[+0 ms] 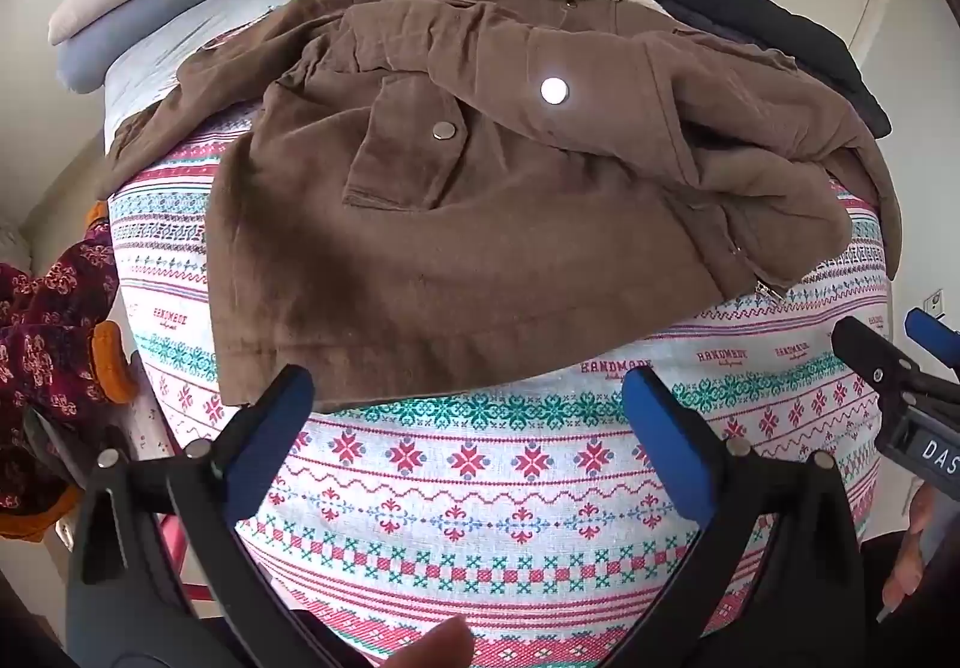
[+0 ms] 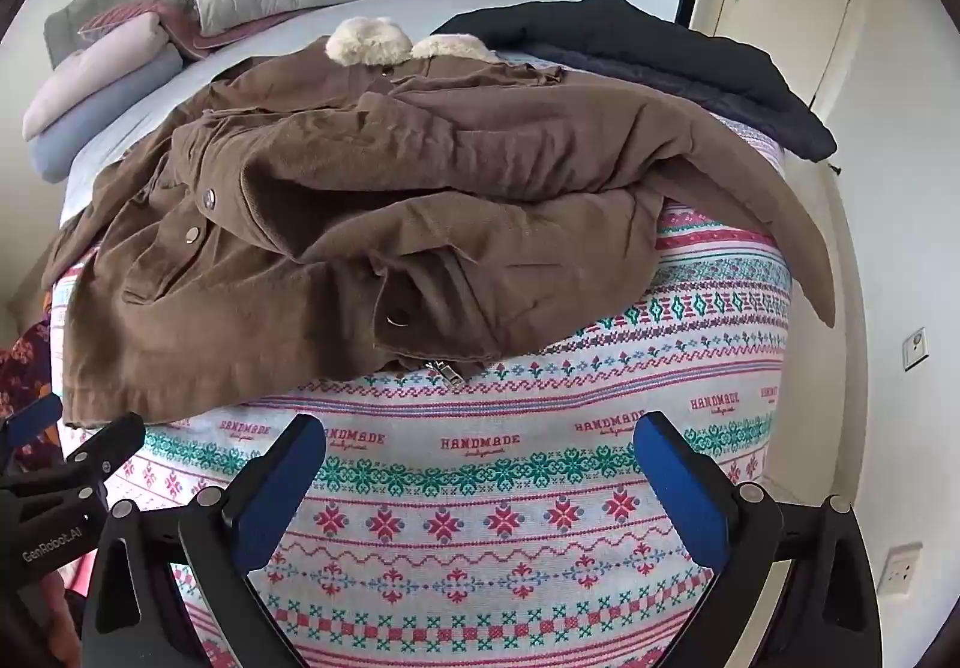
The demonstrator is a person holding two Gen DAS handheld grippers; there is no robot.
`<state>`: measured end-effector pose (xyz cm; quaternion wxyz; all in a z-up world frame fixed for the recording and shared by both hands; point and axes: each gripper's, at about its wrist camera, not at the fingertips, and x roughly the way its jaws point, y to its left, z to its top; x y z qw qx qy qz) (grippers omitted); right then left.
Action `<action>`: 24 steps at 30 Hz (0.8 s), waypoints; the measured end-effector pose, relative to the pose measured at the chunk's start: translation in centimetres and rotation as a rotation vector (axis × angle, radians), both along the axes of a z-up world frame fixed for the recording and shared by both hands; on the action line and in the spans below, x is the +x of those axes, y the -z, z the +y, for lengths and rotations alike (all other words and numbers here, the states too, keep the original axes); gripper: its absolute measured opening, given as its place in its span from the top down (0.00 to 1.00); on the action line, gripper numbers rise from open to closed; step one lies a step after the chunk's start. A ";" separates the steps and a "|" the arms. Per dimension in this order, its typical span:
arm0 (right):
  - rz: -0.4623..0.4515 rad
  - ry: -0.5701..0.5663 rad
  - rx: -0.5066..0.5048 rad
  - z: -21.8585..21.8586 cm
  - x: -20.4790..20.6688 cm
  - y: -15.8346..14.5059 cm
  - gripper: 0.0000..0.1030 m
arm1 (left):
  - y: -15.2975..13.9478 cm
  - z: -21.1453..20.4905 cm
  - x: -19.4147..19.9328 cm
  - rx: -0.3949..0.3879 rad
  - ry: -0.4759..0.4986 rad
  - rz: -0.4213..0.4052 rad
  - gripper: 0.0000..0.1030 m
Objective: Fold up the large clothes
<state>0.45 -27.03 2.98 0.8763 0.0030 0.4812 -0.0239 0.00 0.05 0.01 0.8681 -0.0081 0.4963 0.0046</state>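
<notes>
The bulky brown corduroy jacket with a cream fleece collar (image 1: pixel 480 176) lies partly folded, sleeves drawn across its front, on the patterned red, green and white cloth (image 1: pixel 480 488) covering the bed, with a dark navy padded coat (image 2: pixel 660 62) behind it. The left gripper (image 1: pixel 468 410) and right gripper (image 2: pixel 480 458) both hover just short of the near hem, jaws spread wide and holding nothing. I judge the jacket thick, soft and fairly heavy, liable to sag and spring open, so the hem corners look the best places to pinch.
</notes>
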 end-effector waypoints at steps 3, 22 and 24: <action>0.002 -0.002 0.001 0.1 0.0 0.1 0.00 | 0.0 0.1 0.0 -0.001 -0.002 0.000 0.01; 0.024 -0.012 0.019 0.4 0.1 0.4 0.00 | 0.0 0.4 0.0 0.008 -0.010 0.016 0.01; 0.019 -0.016 0.008 0.6 0.0 0.3 0.00 | 0.0 0.7 -0.1 0.000 -0.010 -0.001 0.01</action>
